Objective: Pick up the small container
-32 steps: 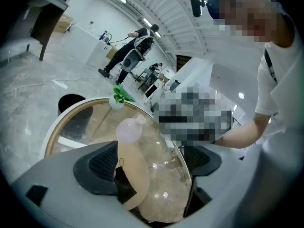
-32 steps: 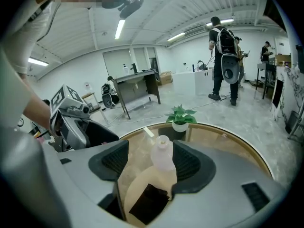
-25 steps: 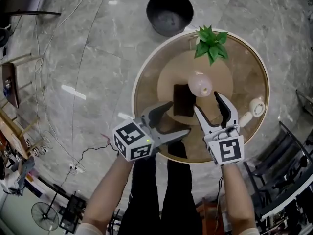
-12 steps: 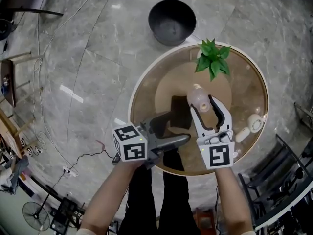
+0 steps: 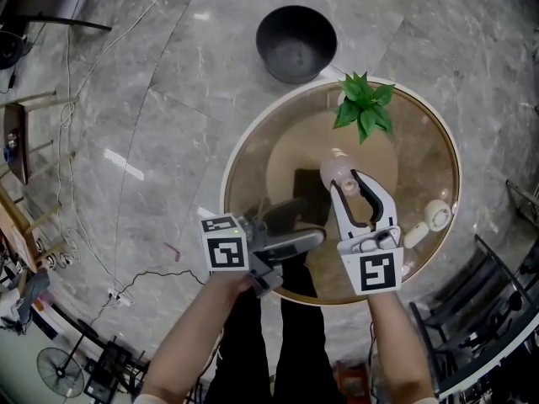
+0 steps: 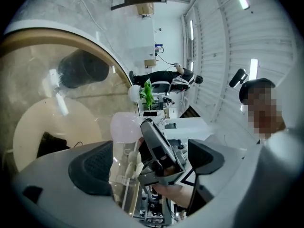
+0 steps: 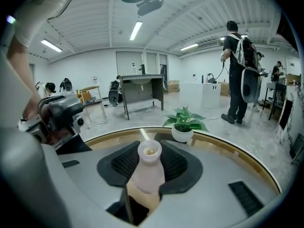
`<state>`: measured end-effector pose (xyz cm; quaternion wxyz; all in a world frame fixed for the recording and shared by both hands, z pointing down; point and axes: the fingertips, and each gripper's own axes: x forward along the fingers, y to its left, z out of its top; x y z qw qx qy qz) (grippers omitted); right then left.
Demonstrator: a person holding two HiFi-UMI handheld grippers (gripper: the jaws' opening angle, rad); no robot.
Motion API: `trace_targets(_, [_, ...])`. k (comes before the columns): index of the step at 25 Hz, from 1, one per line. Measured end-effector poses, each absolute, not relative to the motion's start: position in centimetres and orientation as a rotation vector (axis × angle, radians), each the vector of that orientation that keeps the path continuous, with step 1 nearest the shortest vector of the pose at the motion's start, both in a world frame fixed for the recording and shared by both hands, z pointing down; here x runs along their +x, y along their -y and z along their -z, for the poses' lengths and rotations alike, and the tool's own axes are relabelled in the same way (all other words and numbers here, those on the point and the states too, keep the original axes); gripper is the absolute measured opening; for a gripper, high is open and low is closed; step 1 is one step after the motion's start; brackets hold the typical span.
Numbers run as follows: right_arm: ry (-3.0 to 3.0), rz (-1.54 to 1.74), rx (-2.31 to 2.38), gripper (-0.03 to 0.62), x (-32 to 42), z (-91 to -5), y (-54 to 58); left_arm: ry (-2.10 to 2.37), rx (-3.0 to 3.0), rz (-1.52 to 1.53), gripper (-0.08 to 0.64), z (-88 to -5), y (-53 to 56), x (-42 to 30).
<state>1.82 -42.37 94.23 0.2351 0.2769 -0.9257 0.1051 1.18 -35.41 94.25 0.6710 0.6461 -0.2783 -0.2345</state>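
The small container (image 5: 340, 169) is a pale pink bottle with an open neck, standing upright on the round glass table (image 5: 438, 133). My right gripper (image 5: 362, 194) reaches round it from the near side. In the right gripper view the container (image 7: 148, 167) stands between the two dark pads, whose jaws are closing and meet its sides. My left gripper (image 5: 310, 220) hovers to the left over the table's near edge. Its jaws are opening and hold nothing. In the left gripper view the container (image 6: 124, 127) shows beyond the gap of the left gripper (image 6: 149, 163).
A potted green plant (image 5: 364, 101) stands at the table's far side. Two small white objects (image 5: 438, 214) lie at the right rim. A black bowl-shaped thing (image 5: 296, 30) sits on the floor beyond. A person with a backpack (image 7: 240, 70) stands in the background.
My right gripper has moved forward so its jaws now flank the bottle, and they have narrowed. The left gripper has drifted slightly left and opened a little wider.
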Motion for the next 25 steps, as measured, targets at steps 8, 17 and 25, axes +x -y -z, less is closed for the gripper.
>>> trace_targets(8, [2.589, -0.338, 0.665, 0.147, 1.5, -91.3, 40.9, 0.597, 1.299, 0.755, 0.541, -93.8, 36.0, 0.4])
trace_targets(17, [2.595, -0.375, 0.580, 0.147, 2.3, -87.6, 38.7, 0.536, 1.214, 0.912, 0.543, -92.5, 36.6, 1.7])
trace_targets(25, [2.599, -0.402, 0.505, 0.147, 3.0, -84.6, 36.3, 0.439, 1.245, 0.971, 0.485, -89.3, 36.9, 3.9])
